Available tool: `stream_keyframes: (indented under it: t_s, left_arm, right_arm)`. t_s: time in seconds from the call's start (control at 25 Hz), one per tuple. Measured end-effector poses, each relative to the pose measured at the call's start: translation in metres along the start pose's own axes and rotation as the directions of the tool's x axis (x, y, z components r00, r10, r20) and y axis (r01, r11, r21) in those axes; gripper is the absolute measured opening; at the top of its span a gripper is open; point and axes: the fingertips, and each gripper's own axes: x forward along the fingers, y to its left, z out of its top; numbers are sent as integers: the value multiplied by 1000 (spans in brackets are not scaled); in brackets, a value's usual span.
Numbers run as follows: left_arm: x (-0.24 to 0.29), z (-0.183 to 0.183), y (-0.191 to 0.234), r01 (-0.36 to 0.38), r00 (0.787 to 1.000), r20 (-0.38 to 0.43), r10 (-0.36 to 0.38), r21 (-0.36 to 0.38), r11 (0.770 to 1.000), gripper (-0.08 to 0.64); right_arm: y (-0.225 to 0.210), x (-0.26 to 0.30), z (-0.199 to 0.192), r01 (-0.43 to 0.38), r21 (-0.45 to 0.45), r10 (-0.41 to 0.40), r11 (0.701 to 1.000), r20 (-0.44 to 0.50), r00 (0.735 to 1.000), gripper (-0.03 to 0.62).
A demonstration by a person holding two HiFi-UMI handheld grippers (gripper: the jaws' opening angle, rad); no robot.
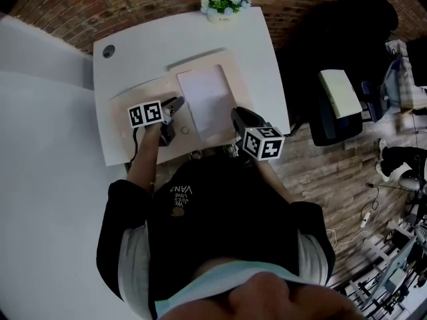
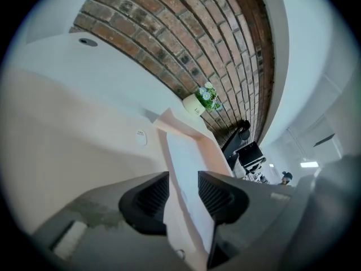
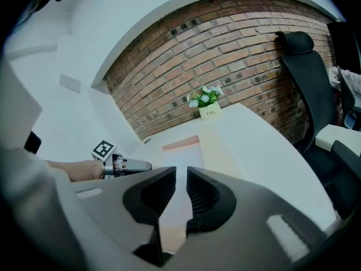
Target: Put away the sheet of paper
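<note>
Head view first: where did the sheet of paper (image 1: 203,99) lie? (Inspector)

It lay flat on a pale peach desk mat (image 1: 148,89) at the centre of the white desk (image 1: 153,45). Its long axis ran from the lower edge of the mat toward the flower pot (image 1: 223,9) at the top of the frame. (Assessor)

And the grippers relative to it? (Inspector)

The left gripper (image 1: 179,103) stood just beside the sheet's left long edge, so the sheet lay to its right. The right gripper (image 1: 235,114) was at the lower right corner. Both were close; neither was plainly nearer. (Assessor)

State of the fingers? (Inspector)

In the left gripper view the left gripper's (image 2: 183,193) ribbed black pads stood well apart. The sheet showed through the gap, but nothing pressed on it. In the right gripper view the right gripper's (image 3: 180,191) jaws were nearly together, a slim slit remaining, with nothing pinched. (Assessor)

Materials? (Inspector)

The sheet was thin, smooth, rectangular and probably limp. It lay flush on the mat, so I judged that an edge would need lifting before any grip. (Assessor)
</note>
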Motion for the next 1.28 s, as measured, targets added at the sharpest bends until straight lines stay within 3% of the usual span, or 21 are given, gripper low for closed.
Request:
stream_keyframes:
  t_s: [0.48, 0.68, 1.0, 1.28]
  left_arm:
    - [-41, 14, -16, 46, 981, 188, -50, 26, 999, 147]
    - [-62, 16, -24, 15, 967, 254, -34, 77, 997, 146]
    - [-97, 13, -18, -59, 926, 378, 24, 83, 995, 82]
    - [-113, 5, -23, -100, 908, 416, 46, 109, 989, 69]
  right_arm:
    - [21, 12, 14, -90, -74, 89, 993, -14, 996, 57]
    - [33, 15, 21, -133, -97, 133, 986, -6, 991, 27]
    - [47, 19, 28, -175, -152, 174, 973, -17, 985, 23]
    - [55, 18, 26, -201, -184, 198, 962, -35, 980, 20]
